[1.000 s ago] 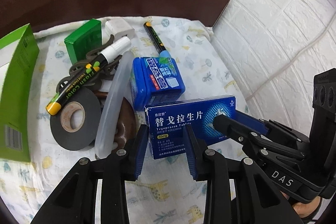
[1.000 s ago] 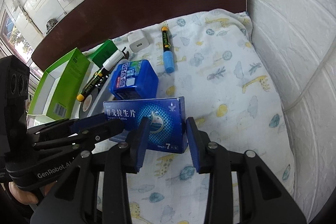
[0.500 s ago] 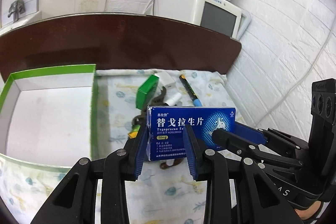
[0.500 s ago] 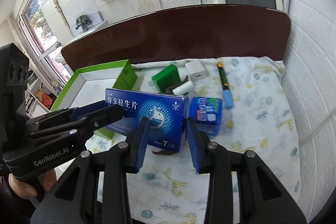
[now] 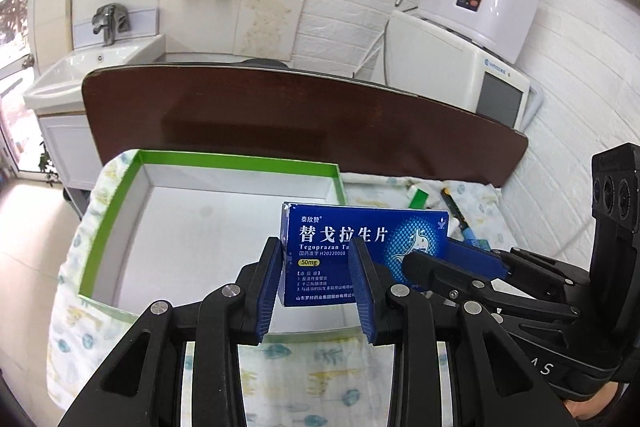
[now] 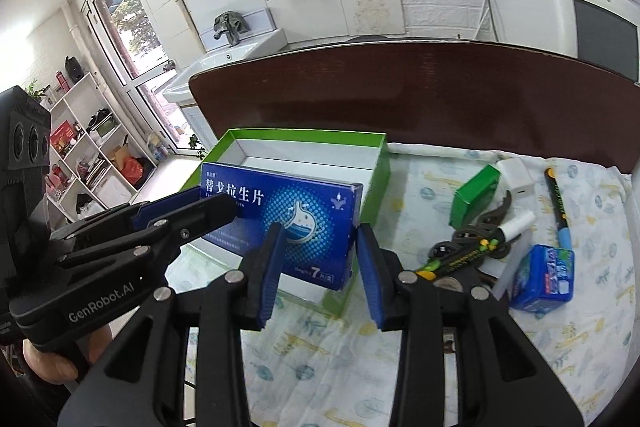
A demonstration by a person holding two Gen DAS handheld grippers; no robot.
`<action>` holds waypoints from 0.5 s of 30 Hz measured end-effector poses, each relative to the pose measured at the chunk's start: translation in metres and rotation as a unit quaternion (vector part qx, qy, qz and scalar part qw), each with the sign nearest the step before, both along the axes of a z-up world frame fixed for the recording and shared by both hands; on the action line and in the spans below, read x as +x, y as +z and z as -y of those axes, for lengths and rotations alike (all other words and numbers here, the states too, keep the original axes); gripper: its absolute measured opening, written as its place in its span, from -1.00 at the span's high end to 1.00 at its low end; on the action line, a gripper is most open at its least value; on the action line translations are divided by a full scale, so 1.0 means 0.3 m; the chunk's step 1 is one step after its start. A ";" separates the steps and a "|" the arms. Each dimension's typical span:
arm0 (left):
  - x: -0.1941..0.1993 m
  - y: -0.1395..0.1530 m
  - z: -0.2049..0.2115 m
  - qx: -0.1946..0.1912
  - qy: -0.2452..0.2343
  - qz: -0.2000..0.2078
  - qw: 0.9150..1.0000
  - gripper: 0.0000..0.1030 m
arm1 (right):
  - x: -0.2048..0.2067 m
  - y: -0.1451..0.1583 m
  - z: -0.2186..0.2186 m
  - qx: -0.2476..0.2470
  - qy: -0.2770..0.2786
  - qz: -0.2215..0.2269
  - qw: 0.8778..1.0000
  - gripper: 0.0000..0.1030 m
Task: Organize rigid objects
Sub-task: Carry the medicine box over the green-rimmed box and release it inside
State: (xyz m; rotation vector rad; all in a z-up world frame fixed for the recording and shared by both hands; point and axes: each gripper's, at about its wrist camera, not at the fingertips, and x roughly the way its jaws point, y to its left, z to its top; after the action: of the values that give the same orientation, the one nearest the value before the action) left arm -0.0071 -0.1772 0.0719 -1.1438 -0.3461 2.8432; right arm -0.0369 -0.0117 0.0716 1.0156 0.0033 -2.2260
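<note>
A blue medicine box (image 5: 372, 233) (image 6: 280, 203) hangs in the air, carried by both grippers. My left gripper (image 5: 315, 247) is shut on its left end and shows in the right wrist view as the left gripper (image 6: 192, 211). My right gripper (image 6: 320, 231) is shut on its right end and reaches in as the right gripper (image 5: 460, 259) from the right of the left wrist view. Below and behind the held box lies an open carton with a green rim (image 5: 236, 161) (image 6: 304, 137) and a bare white inside.
On the patterned cloth (image 6: 420, 327) to the right lie a small green box (image 6: 476, 195), a white charger (image 6: 518, 179), a dark marker (image 6: 558, 203), a blue gum pack (image 6: 544, 275) and a yellow-green marker (image 6: 460, 255). A brown headboard (image 6: 440, 87) stands behind.
Both grippers have lifted the blue medicine box off the cloth and carried it left, from beside the pile of small items to over the green-rimmed carton.
</note>
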 end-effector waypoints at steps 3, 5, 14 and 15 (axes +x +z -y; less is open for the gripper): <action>0.003 -0.009 0.073 -0.002 0.013 -0.001 1.000 0.36 | -0.002 -0.005 0.079 0.001 0.014 0.005 1.000 0.27; 0.004 -0.019 0.113 -0.001 0.020 0.000 1.000 0.36 | -0.008 -0.012 0.123 0.003 0.023 0.010 1.000 0.27; -0.032 -0.112 0.277 0.013 0.048 0.028 0.998 0.36 | -0.034 -0.095 0.307 0.031 0.052 0.044 0.997 0.27; -0.036 -0.121 0.288 0.014 0.049 0.031 0.998 0.36 | -0.036 -0.105 0.322 0.034 0.054 0.048 0.997 0.27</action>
State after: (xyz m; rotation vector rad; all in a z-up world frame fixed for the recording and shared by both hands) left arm -0.0178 -0.2636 0.0355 -1.2443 -0.4557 2.8817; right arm -0.0478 -0.1082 0.0401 1.1327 0.0896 -2.0907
